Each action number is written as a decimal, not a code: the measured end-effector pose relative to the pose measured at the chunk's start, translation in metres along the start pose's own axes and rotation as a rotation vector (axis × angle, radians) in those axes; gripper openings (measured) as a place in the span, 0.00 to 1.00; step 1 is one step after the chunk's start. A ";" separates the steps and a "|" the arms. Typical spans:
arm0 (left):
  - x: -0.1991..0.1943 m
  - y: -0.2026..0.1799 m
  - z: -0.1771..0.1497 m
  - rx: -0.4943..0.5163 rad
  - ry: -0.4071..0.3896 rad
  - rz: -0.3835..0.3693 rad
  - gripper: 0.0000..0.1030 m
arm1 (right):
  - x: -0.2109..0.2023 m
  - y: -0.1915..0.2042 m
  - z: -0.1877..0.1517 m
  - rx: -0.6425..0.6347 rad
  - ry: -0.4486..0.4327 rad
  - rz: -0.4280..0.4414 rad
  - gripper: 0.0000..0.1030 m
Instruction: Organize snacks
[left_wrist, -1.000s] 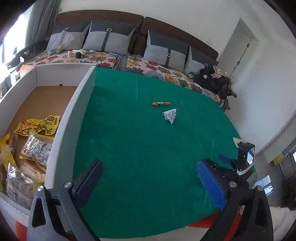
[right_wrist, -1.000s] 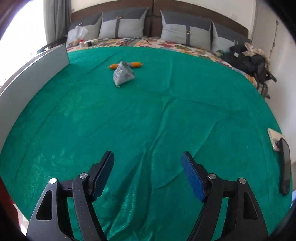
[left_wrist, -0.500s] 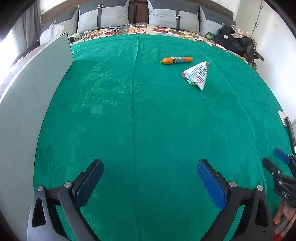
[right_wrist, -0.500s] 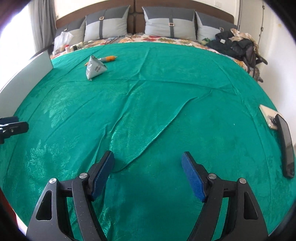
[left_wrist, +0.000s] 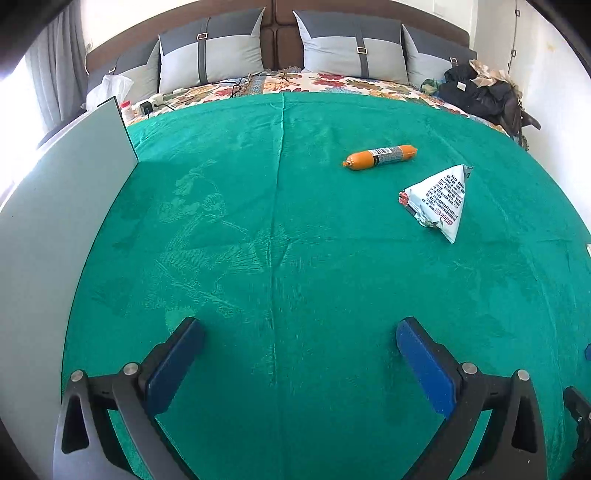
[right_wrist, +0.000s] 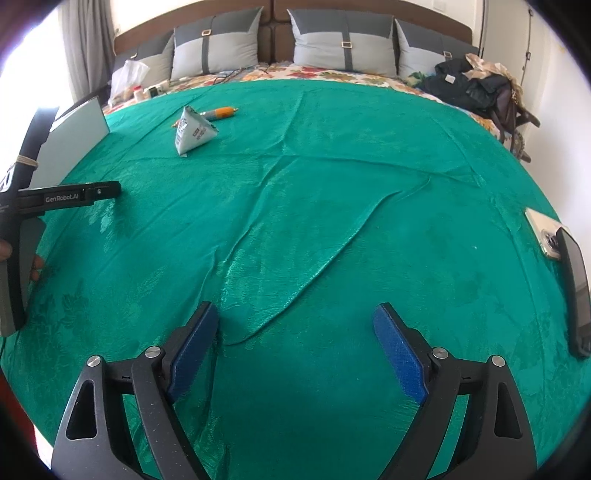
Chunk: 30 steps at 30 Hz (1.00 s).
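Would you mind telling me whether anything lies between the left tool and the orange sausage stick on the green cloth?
Nothing visible does. Only bare green cloth lies between the open left tool and the orange sausage stick. The white triangular snack packet sits to the right, off that line.

I'm seeing a green cloth (left_wrist: 295, 229) with a faint woven leaf pattern. An orange sausage (left_wrist: 380, 156) is showing a grey barcoded label; the triangular packet (left_wrist: 439, 201) is looking white with dark print and a red edge. Pillows (left_wrist: 354, 48) are showing grey two-tone; the sheet (left_wrist: 332, 83) behind is probably floral in red and orange.
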<state>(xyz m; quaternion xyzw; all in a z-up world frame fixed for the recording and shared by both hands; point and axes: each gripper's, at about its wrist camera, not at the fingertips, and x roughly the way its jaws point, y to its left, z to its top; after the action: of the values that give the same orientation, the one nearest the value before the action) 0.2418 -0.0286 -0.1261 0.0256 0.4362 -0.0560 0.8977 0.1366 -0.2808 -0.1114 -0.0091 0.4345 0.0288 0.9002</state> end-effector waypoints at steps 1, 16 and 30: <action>0.000 0.000 0.000 0.000 0.000 0.000 1.00 | 0.000 0.000 0.000 0.000 0.000 0.000 0.87; 0.000 -0.001 0.001 0.001 0.000 0.000 1.00 | -0.001 -0.001 0.001 -0.001 0.000 0.000 0.87; 0.000 -0.001 0.001 0.001 0.000 0.000 1.00 | -0.001 -0.001 0.001 -0.001 0.000 0.000 0.87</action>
<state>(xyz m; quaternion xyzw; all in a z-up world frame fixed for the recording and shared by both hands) 0.2424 -0.0296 -0.1256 0.0262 0.4362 -0.0561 0.8977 0.1369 -0.2815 -0.1107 -0.0098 0.4345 0.0290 0.9002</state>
